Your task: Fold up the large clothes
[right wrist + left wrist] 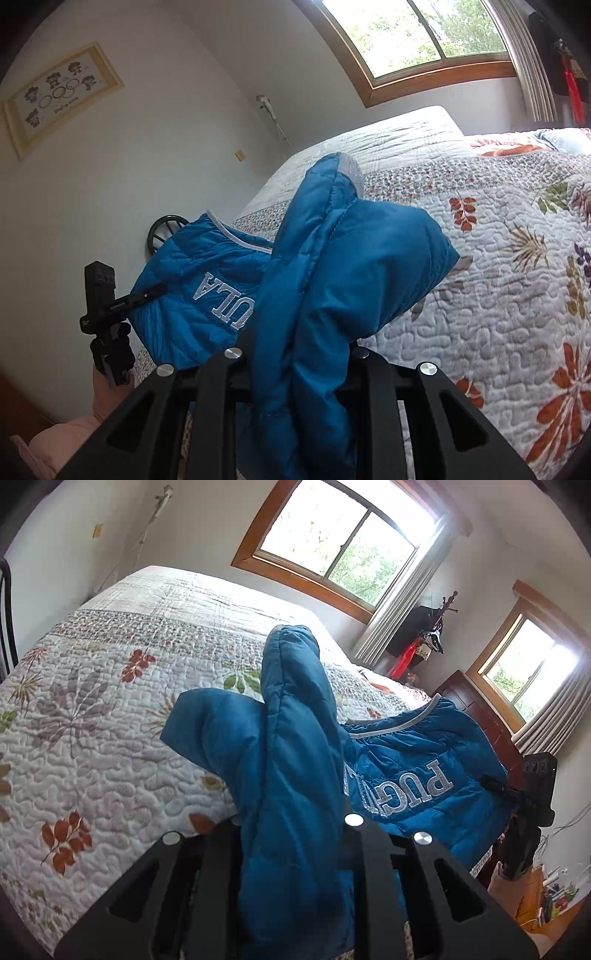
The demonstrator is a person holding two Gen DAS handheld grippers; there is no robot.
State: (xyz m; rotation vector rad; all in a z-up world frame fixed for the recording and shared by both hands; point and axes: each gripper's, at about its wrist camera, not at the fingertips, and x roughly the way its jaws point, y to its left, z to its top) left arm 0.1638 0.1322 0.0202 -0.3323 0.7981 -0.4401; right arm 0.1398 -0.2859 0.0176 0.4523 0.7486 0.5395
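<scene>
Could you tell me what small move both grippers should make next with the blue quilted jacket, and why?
Probably lower both together: the left gripper and right gripper each clamp the blue quilted jacket, which hangs above the floral quilted bedspread.

Each wrist camera is looking forward along its own fingers, close over the bed, tilted up toward the window. Both are sharing the blue jacket and are facing each other across it.

White walls, daylit wood-framed window, floral quilted bed — framed picture.
</scene>
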